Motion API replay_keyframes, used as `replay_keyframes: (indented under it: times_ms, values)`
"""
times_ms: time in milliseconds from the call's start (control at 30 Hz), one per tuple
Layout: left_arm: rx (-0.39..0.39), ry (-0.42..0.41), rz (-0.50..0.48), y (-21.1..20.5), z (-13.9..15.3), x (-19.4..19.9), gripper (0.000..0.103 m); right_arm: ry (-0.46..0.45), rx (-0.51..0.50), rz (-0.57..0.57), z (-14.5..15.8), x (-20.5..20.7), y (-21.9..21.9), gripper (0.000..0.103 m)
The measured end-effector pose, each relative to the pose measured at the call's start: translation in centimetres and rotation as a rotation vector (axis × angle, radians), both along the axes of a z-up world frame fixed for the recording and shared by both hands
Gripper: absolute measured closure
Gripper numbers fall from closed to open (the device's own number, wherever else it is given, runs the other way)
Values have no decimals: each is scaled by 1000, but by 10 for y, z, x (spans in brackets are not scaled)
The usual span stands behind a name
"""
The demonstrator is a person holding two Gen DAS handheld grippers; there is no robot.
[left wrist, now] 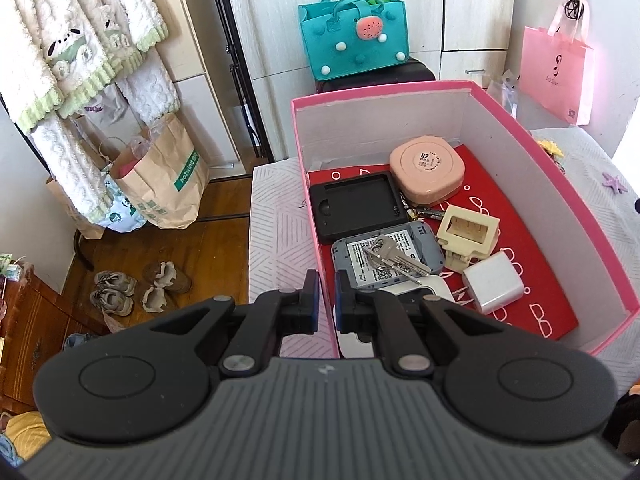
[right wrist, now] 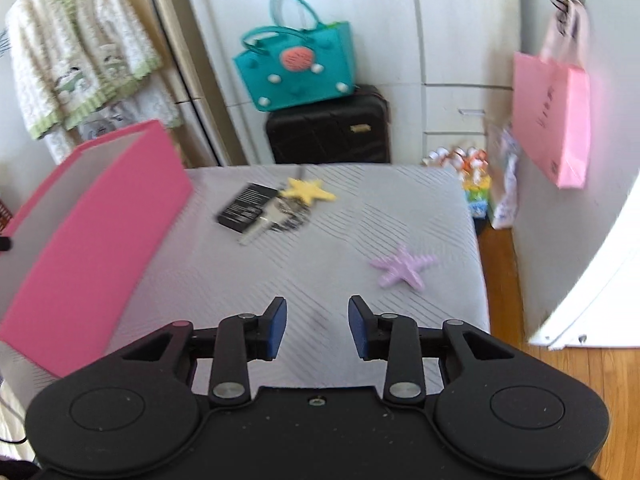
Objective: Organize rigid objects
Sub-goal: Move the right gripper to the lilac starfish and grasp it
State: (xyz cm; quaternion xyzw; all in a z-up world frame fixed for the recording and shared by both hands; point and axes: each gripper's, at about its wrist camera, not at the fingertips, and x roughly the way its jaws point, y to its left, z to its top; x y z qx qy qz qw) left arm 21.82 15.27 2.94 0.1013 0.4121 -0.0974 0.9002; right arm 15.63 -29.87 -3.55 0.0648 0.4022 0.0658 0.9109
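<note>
A pink box (left wrist: 560, 184) stands on the bed and holds a pink round case (left wrist: 427, 170), a black case (left wrist: 356, 208), a grey device (left wrist: 386, 256) with keys (left wrist: 394, 260) on it, a cream holder (left wrist: 468, 236) and a white charger (left wrist: 494, 286). My left gripper (left wrist: 327, 294) is shut on the box's near left wall. My right gripper (right wrist: 317, 326) is open and empty above the bed. Ahead of it lie a purple starfish (right wrist: 402, 266), a yellow star (right wrist: 308, 190), a black box (right wrist: 246, 208) and a key (right wrist: 260, 228). The pink box also shows in the right wrist view (right wrist: 92, 224).
The grey patterned bedspread (right wrist: 248, 276) covers the bed. A teal bag (right wrist: 296, 68) sits on a black suitcase (right wrist: 328, 132) beyond the bed. A pink bag (right wrist: 550, 120) hangs on the right wall. Paper bags (left wrist: 168, 176) and shoes (left wrist: 120, 292) are on the floor at left.
</note>
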Motion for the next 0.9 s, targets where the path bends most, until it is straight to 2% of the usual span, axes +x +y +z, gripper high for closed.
replay_keyframes:
  times_ms: [167, 400, 500, 533, 900]
  values:
    - [19, 0, 8, -3, 0, -1, 96, 8, -55, -78, -19, 10, -14, 59]
    - [27, 3, 23, -6, 1, 1, 96, 11, -138, -65, -32, 32, -15, 55]
    - [31, 5, 26, -6, 2, 0, 96, 3, -162, -59, -36, 43, -15, 46]
    - [30, 5, 26, -6, 2, 0, 96, -1, -164, -58, -37, 47, -17, 40]
    - [35, 1, 23, -7, 1, 1, 96, -47, -153, -74, -43, 57, -21, 31]
